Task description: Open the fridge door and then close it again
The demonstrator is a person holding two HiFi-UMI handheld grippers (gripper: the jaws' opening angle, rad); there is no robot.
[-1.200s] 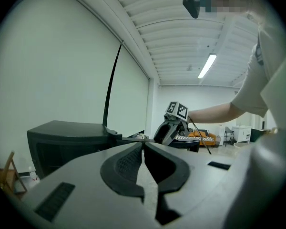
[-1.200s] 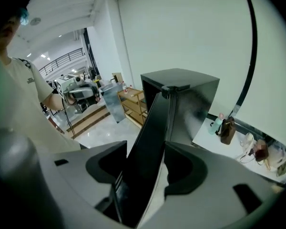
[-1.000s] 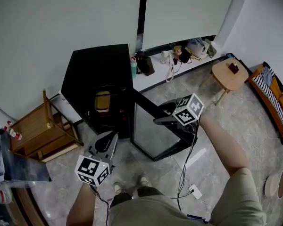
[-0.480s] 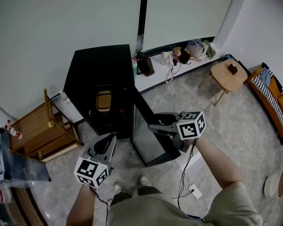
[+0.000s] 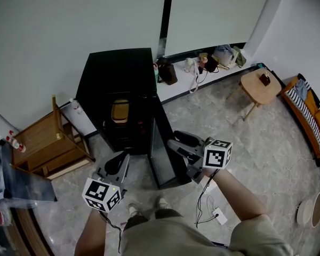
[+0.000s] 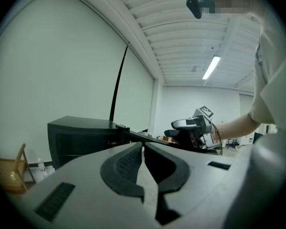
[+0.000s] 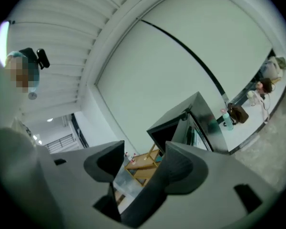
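The black fridge (image 5: 117, 71) stands against the wall, and its door (image 5: 161, 153) hangs out towards me, roughly halfway open. A yellow box (image 5: 120, 111) shows on a shelf inside. My right gripper (image 5: 173, 144) is at the door's outer face near its free edge, jaws open with nothing between them; whether it touches the door I cannot tell. In the right gripper view the gripper (image 7: 144, 149) points at the fridge (image 7: 181, 118) and its door (image 7: 203, 128). My left gripper (image 5: 117, 161) hovers in front of the fridge, shut and empty, and its view (image 6: 143, 147) looks over the door's top edge (image 6: 152, 140).
A wooden chair (image 5: 48, 143) stands left of the fridge. A low ledge with bags (image 5: 202, 65) runs along the wall on the right. A round stool (image 5: 260, 84) and a striped seat (image 5: 309, 111) are further right. A cable and plug block (image 5: 220, 215) lie on the floor by my feet (image 5: 160, 202).
The door has swung from wide open back towards the fridge. My right gripper has followed it leftward and rolled over. The left gripper has shifted only a little.
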